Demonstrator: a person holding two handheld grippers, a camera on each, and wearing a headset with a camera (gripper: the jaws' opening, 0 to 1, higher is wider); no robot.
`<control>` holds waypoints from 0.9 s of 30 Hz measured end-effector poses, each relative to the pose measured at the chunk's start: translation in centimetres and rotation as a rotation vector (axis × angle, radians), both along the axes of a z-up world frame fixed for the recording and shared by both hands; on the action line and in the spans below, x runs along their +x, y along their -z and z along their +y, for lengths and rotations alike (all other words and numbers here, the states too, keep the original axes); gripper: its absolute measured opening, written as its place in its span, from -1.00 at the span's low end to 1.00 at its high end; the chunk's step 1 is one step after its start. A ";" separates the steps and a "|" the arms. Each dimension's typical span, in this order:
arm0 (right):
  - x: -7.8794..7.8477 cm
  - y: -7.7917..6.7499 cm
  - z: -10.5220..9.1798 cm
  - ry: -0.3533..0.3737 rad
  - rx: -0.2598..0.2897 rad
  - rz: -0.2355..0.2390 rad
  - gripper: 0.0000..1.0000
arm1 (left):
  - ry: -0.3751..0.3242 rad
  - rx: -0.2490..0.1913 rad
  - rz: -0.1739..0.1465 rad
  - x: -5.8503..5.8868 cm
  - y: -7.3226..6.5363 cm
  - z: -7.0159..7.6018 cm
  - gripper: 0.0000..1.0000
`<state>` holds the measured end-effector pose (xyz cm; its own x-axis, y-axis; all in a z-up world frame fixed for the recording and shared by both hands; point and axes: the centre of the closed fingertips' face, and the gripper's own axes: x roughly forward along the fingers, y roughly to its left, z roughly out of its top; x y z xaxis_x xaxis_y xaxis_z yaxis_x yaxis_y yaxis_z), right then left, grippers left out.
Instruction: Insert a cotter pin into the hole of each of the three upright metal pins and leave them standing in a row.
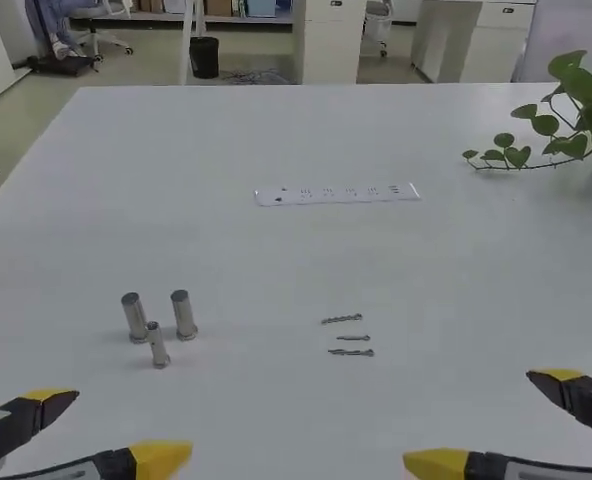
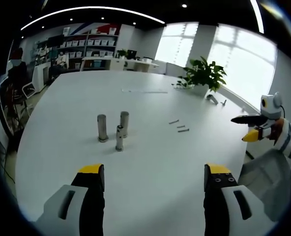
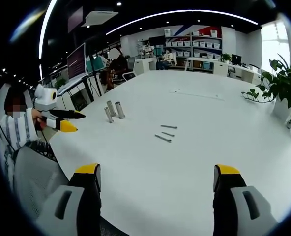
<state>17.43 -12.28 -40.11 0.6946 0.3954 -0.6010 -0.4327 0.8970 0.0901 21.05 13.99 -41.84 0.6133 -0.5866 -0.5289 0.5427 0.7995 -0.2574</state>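
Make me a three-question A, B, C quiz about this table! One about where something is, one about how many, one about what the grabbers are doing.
1. In the head view, the cotter pins lie: A. right of the metal pins; B. inside them; C. on the floor.
2. Upright metal pins: A. two; B. three; C. five.
3. The left gripper and right gripper are: A. open, empty; B. shut; C. holding pins.
Answers: 1 A, they lie loose on the table; 2 B, three stand clustered; 3 A, each gripper view shows spread jaws with nothing between.
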 end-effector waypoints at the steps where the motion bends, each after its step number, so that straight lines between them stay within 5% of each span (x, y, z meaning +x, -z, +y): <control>1: 0.0 0.0 0.0 0.000 -0.001 0.002 0.88 | 0.004 -0.003 -0.003 0.3 0.0 -0.1 0.61; 10: -0.1 0.6 -0.1 0.012 -0.009 0.021 0.89 | 0.019 -0.014 -0.036 2.8 -0.6 -0.9 0.40; 17: -0.1 0.9 -0.1 0.013 -0.010 0.033 0.88 | 0.054 0.029 -0.065 4.4 -0.7 -1.4 0.27; 27: -0.4 1.5 -0.2 0.023 -0.018 0.053 0.88 | 0.056 0.048 -0.068 6.5 -0.2 -1.4 -0.06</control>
